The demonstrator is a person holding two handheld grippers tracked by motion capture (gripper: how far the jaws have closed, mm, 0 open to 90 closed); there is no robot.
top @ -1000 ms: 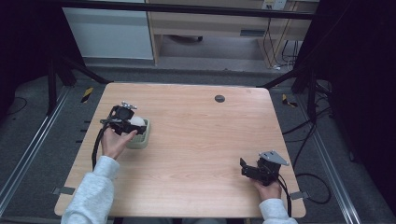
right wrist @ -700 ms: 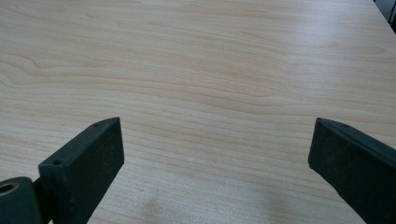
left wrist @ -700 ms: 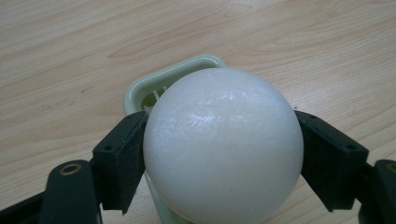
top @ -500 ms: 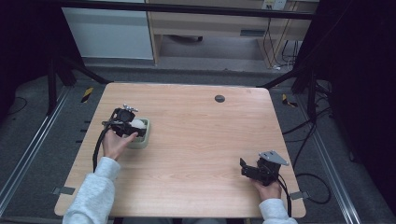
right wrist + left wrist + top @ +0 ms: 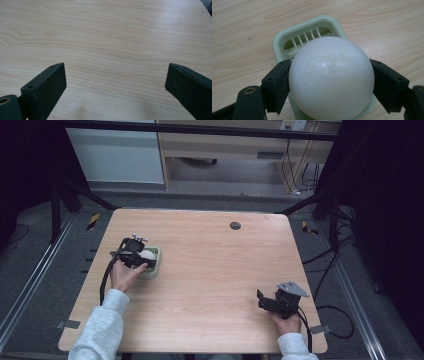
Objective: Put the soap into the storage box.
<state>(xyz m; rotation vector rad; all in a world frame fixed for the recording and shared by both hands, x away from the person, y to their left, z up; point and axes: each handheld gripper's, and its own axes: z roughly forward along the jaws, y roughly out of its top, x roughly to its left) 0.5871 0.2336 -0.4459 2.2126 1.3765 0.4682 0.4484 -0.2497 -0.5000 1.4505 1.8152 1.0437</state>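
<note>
My left gripper is shut on a white ball, both black jaws pressed against its sides. The ball hangs just over a pale green square dish with a slotted bottom, at the table's left side. Whether the ball touches the dish is hidden. My right gripper rests near the table's front right corner, jaws wide apart over bare wood with nothing between them.
The wooden table has a small dark round hole near its far edge. A black cable trails from the left gripper. Black frame bars and floor cables surround the table.
The left gripper with the ball has shifted slightly over the dish. The right gripper has not moved.
</note>
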